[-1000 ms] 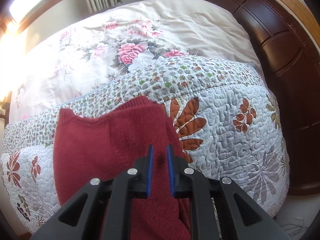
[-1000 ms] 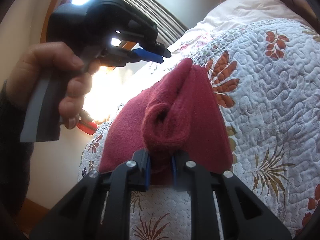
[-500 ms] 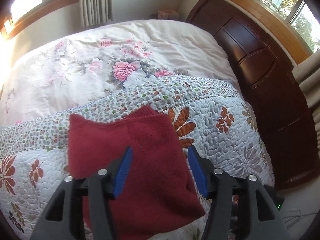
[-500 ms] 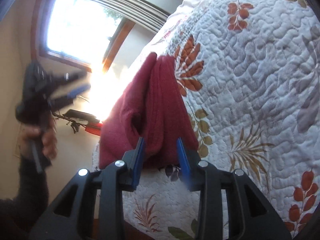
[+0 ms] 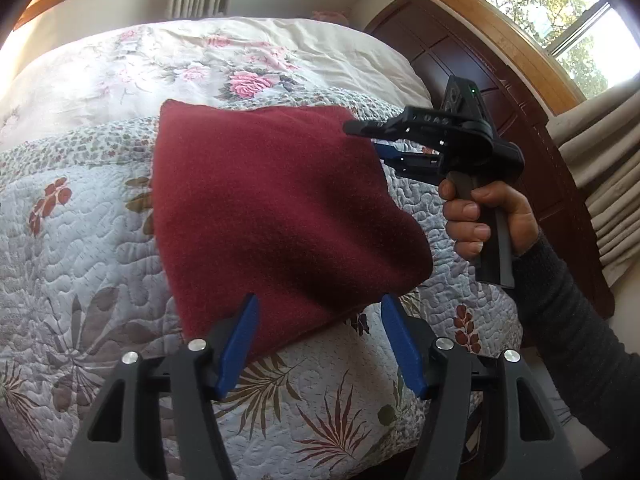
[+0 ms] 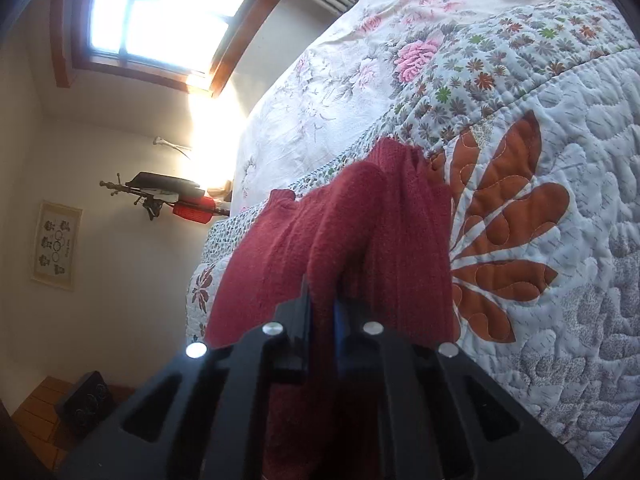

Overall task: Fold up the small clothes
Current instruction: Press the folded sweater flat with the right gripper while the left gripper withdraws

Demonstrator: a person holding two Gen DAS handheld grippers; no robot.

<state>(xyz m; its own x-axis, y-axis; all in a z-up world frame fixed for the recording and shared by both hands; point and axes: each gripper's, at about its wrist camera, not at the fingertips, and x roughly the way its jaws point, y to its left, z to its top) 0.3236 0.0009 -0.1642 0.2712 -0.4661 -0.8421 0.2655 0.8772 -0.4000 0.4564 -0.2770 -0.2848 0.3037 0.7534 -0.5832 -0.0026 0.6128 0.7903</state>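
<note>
**A:** So where are they at with the fold? From where I'm standing the red knit (image 5: 276, 216) is lying on the quilt (image 5: 80, 248) near the foot of the bed, already doubled over into a chunky wedge.

**B:** Yeah, looks mid-fold to me, not finished. The left gripper (image 5: 318, 344) is spread wide with nothing in it, hovering just short of the near edge of the knit. Blue pads either side of that lower edge, not touching as far as I can see.

**A:** And the right one?

**B:** The right gripper (image 6: 322, 316) is pressed together on a bunch of the knit, a thick ridge of fabric going right in between the fingers. From the left camera you can see it (image 5: 380, 146) coming in at the far right corner, with the hand (image 5: 484, 220) squeezing the handle.

**A:** So next move?

**B:** My guess: the right one has to carry that corner over or tug it flat, and the left needs to close on the near edge so the thing doesn't slide. Knit's thick and floppy, so it'll probably bulge unless both ends are held.

**A:** Any basket or drawer to put it in?

**B:** None that I can spot. Just bed, quilt and the flowery sheet (image 5: 200, 60) further up.
</note>
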